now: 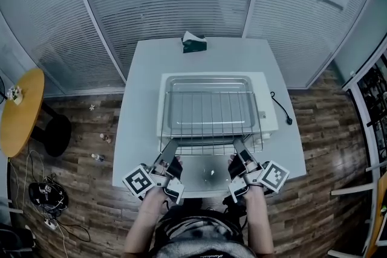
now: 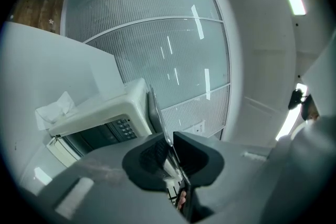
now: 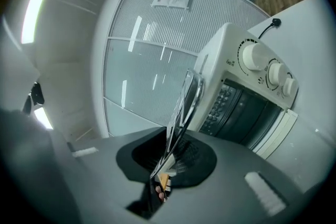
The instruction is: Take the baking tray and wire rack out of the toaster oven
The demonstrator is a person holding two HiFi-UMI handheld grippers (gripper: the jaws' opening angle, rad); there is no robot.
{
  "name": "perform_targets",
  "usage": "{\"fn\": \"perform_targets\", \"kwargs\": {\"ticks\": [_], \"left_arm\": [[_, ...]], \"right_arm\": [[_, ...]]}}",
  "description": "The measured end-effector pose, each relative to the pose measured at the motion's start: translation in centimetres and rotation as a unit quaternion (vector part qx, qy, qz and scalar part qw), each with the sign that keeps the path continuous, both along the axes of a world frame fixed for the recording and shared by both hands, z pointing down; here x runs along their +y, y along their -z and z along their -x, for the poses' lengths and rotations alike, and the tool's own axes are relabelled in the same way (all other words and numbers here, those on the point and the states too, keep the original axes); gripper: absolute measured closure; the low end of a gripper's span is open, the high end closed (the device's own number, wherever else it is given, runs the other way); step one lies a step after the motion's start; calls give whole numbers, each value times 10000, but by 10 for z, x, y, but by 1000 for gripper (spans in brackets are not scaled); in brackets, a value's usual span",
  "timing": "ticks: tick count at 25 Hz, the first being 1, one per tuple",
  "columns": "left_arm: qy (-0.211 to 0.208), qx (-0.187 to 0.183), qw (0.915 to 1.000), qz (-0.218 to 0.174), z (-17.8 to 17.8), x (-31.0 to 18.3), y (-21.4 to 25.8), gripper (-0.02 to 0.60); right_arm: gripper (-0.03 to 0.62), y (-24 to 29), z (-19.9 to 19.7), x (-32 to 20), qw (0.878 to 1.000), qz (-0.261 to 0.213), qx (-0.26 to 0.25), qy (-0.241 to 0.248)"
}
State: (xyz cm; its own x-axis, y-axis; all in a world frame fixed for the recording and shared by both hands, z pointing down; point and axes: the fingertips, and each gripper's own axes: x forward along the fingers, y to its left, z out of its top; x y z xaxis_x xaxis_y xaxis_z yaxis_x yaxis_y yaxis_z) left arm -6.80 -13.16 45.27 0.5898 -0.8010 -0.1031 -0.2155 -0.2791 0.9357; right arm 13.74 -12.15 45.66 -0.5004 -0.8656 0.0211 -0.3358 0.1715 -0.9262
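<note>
Both sets of fingers are closed: left gripper (image 1: 170,149) and right gripper (image 1: 240,148) clamp the rack's (image 1: 211,144) near edge, with the tray (image 1: 208,84) beneath, over the oven (image 1: 269,113), mid-counter (image 1: 138,130).

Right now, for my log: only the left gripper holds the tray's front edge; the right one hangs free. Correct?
No. The right gripper is shut on the front edge of the tray too, as the right gripper view shows. The left gripper does hold it.

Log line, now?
left gripper shut | right gripper shut | both on silver metal baking tray plus wire rack | outside white toaster oven
</note>
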Motion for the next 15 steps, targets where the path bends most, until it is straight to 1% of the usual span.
{"fn": "perform_targets", "kwargs": {"ticks": [2,3,4,5,6,7,8,9,10,11,12,13,14,15], "left_arm": [[36,-28,9999,-128,0,-2,3,558],[106,-114,9997,-181,2,-2,3,528],[208,-265,9992,-233,5,-2,3,475],[333,-470,9979,-295,10,-1,3,439],[473,-699,9957,-374,16,0,3,389],[613,-948,9925,-478,21,3,4,347],[740,-1247,9875,-620,27,6,5,319],[849,-1623,9797,-815,32,11,7,293],[934,-2076,9680,-1061,37,16,10,278],[992,-2589,9513,-1345,40,22,13,272],[1016,-3140,9294,-1652,40,28,16,268],[1001,-3696,9027,-1964,38,34,19,258],[944,-4210,8735,-2252,35,39,21,256],[854,-4637,8462,-2482,30,43,22,256]], "right_arm": [[555,6,1,-2,9997,-232,116,17],[497,9,1,-2,9992,-352,179,36],[429,12,2,-1,9986,-456,250,63],[350,14,3,1,9978,-546,352,93],[293,14,3,4,9967,-624,505,115],[264,14,3,9,9949,-688,733,128],[236,12,1,15,9916,-735,1055,136],[223,8,-1,21,9860,-765,1477,132],[201,4,-5,28,9771,-784,1977,85],[194,-1,-11,35,9646,-797,2515,-38],[192,-4,-19,41,9487,-815,3046,-239],[192,-6,-28,46,9304,-850,3533,-478],[192,-5,-35,51,9116,-910,3949,-696],[192,-3,-40,54,8942,-993,4280,-856]]}}
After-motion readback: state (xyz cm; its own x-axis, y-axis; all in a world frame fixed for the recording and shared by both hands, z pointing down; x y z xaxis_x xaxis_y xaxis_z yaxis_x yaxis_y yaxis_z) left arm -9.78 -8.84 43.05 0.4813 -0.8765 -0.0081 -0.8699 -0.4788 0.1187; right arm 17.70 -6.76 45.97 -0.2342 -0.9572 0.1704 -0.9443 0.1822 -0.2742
